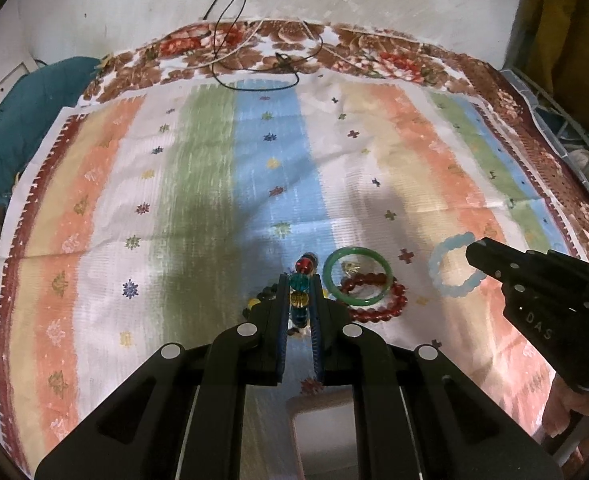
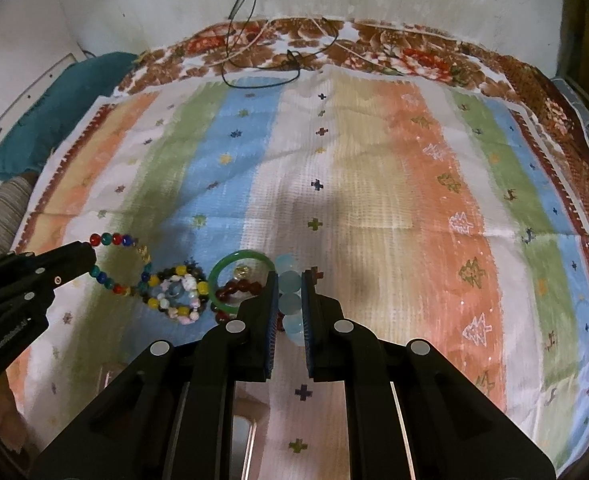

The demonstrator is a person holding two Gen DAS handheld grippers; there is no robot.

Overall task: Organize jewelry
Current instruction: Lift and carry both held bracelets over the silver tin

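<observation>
Both grippers clamp bead bracelets above the striped cloth (image 1: 174, 208).
Left gripper (image 1: 299, 280) pinches the multicoloured bracelet (image 1: 299, 284); right gripper (image 2: 288, 276) pinches the pale blue bracelet (image 2: 290, 284); only the right view shows the pastel bracelet (image 2: 180, 298).

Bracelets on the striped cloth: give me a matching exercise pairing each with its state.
Things:
1. multicoloured bead bracelet
2. pale blue bead bracelet
3. green bangle
4. dark red bead bracelet

States:
A. lies over another bracelet
B. gripped by the right gripper
C. partly under the bangle
D. gripped by the left gripper

Pairs: 1-D, 2-B, 3-A, 4-C
</observation>
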